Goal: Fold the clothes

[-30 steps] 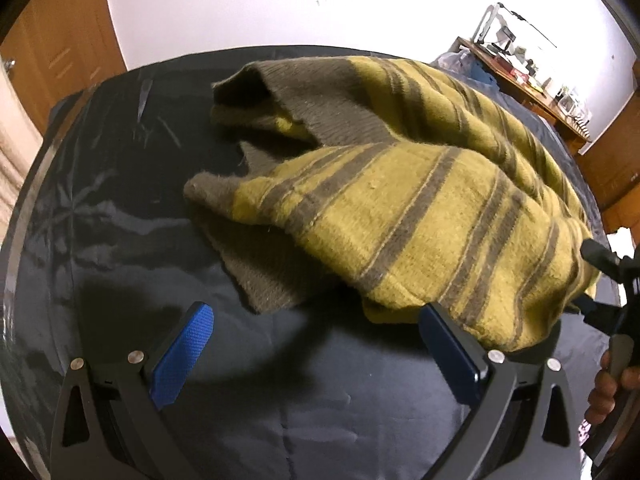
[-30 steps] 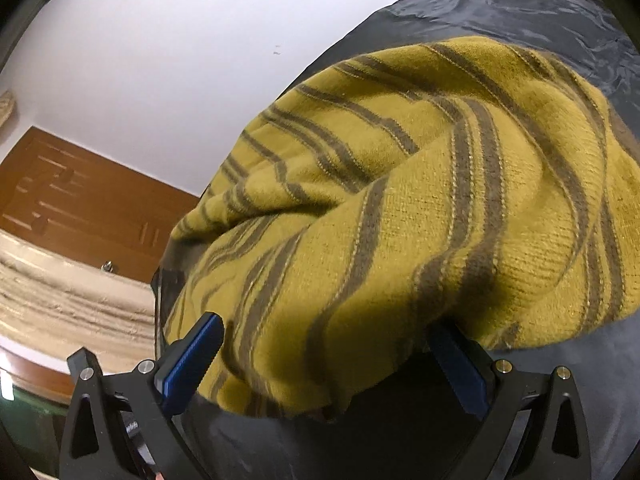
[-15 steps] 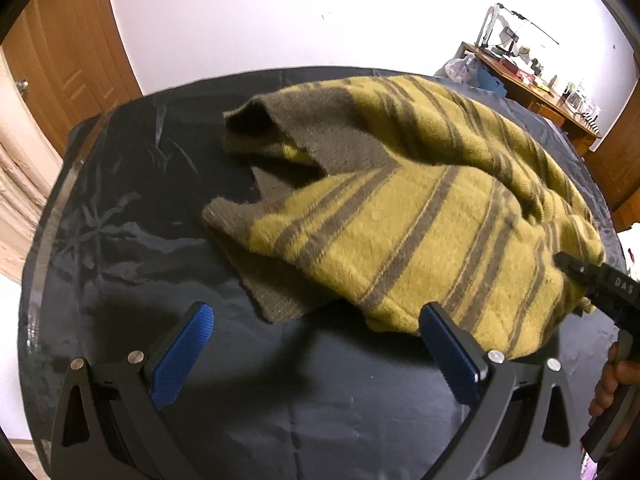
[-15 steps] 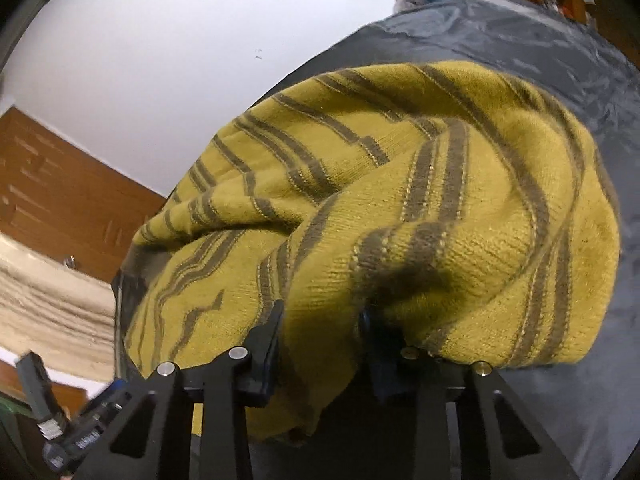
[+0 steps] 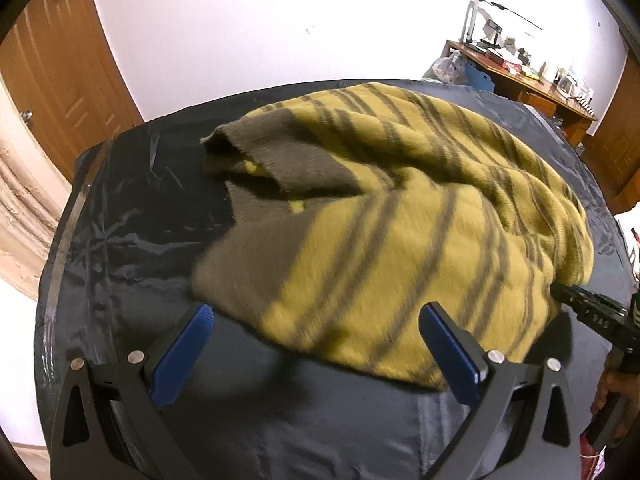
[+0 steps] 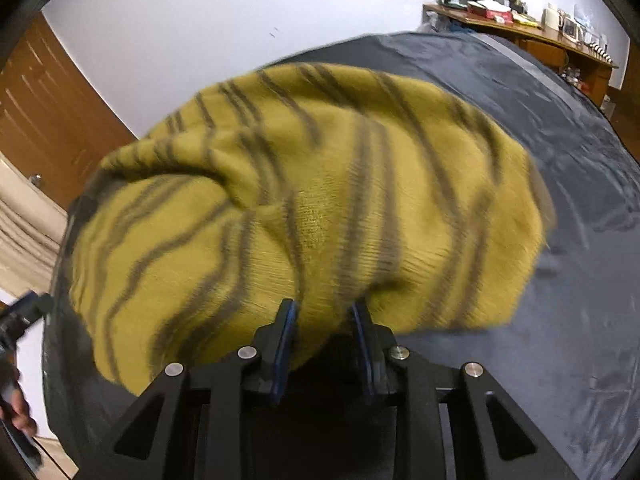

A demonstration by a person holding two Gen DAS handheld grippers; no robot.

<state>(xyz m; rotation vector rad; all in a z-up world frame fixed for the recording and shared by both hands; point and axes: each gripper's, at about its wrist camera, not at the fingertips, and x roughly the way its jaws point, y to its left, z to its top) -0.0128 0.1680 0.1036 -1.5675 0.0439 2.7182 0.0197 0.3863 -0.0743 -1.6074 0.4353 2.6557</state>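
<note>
Yellow striped sweater (image 5: 400, 216) lying crumpled on the dark sheet (image 5: 120, 240), right gripper (image 6: 325, 312) closing its jaws on a bunched fold at the sweater's near edge, left gripper (image 5: 316, 344) hanging wide open over the sweater's near edge, gripping nothing

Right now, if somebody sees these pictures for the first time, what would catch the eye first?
First the mustard-yellow knit sweater with grey-brown stripes, lying crumpled in a heap across the middle of the dark shiny sheet. Next the right gripper at the sweater's near edge, its jaws closing on a bunched fold. The left gripper hangs wide open just short of the sweater.
</note>
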